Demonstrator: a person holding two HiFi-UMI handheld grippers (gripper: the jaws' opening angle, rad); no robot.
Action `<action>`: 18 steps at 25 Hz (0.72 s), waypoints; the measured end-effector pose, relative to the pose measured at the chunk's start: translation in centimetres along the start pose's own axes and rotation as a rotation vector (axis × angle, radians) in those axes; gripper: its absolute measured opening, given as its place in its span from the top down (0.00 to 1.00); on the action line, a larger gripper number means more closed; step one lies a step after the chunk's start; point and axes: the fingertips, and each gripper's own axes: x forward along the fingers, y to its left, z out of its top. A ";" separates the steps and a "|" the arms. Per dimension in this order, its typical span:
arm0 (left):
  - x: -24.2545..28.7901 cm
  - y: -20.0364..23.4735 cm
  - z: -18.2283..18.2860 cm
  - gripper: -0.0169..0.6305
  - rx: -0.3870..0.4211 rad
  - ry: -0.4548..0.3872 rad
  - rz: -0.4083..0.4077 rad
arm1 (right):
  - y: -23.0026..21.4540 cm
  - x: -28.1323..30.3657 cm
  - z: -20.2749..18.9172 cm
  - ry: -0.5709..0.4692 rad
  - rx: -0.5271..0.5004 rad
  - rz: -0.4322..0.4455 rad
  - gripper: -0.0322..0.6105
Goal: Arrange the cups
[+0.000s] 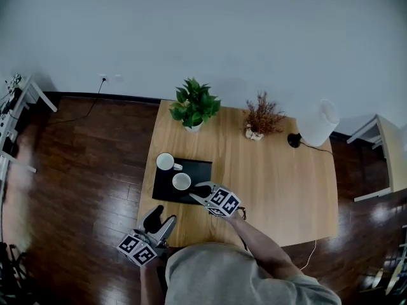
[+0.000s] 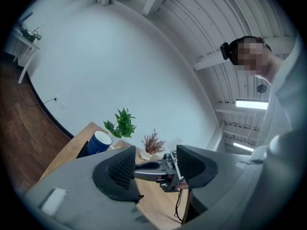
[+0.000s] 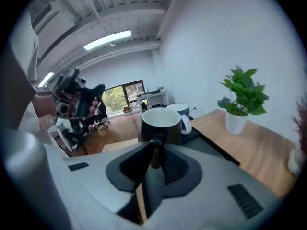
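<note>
Black cup point(image 1: 181, 181), judged ceramic, stiff, breakable, slick-glazed: handle the likely best hold, right gripper point(image 3: 154, 147) jaws pinching it; left gripper point(image 2: 155, 166) jaws spread, empty.

Black mat point(image 1: 198, 170), blue cup point(image 2: 99, 143), black cup point(image 3: 160, 126) white inside, light wood table point(image 1: 280, 189), green plant point(image 1: 194, 103), dark brown floor point(image 1: 82, 170)
</note>
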 end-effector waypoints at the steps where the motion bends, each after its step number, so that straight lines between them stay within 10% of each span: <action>1: -0.4 0.1 0.0 0.58 0.000 -0.002 0.006 | 0.3 1.7 0.1 0.036 -0.048 0.011 0.84; 10: -3.8 1.5 -0.2 0.58 -0.030 -0.039 0.082 | 1.4 8.3 0.7 0.147 -0.290 0.037 0.84; 18: -3.6 1.3 -0.2 0.58 -0.028 -0.035 0.070 | 1.1 8.6 0.2 0.190 -0.292 0.040 0.84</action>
